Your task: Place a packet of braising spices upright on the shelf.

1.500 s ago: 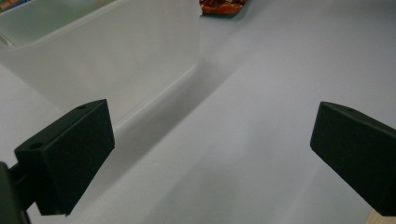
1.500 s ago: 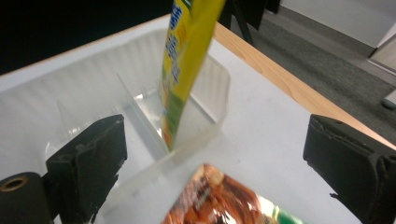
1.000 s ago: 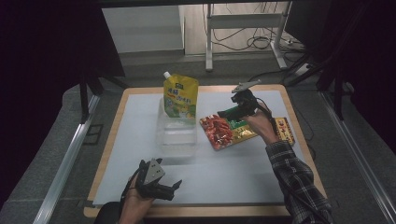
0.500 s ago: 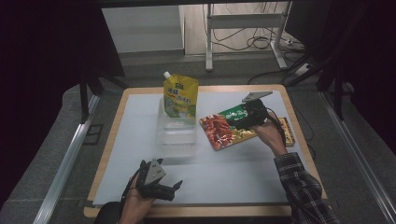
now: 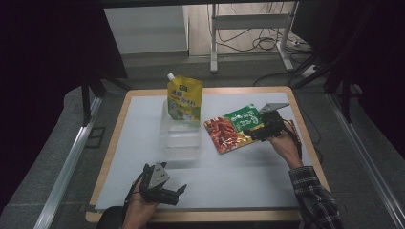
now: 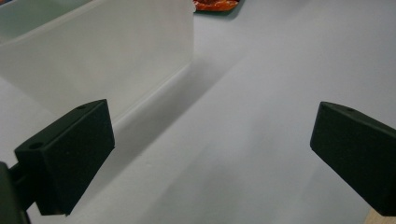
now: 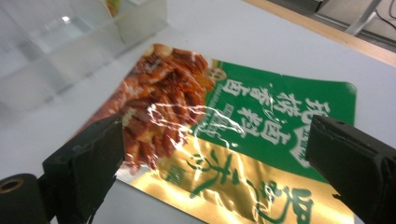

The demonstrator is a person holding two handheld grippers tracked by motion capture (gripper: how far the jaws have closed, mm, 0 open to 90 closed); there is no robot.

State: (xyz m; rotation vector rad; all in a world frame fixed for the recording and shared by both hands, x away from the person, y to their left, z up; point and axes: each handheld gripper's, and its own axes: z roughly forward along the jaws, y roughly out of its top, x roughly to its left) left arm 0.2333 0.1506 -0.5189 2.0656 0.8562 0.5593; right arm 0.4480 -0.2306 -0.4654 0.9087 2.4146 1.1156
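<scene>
Your right gripper (image 5: 255, 130) is sitting right over the snack packet (image 5: 235, 128), jaws spread wide on either side of it and not gripping anything; from the high view it's hard to say if they're actually touching the foil. The packet lies flat on the white mat (image 5: 248, 176), just beside the clear plastic box (image 5: 180, 136) with the yellow pouch (image 5: 184, 98) standing in it. Your left gripper (image 5: 177, 192) rests near the front edge, also wide open and empty.

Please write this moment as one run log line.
right gripper: open, over snack packet | left gripper: open, idle near clear box | yellow pouch: in box
</scene>
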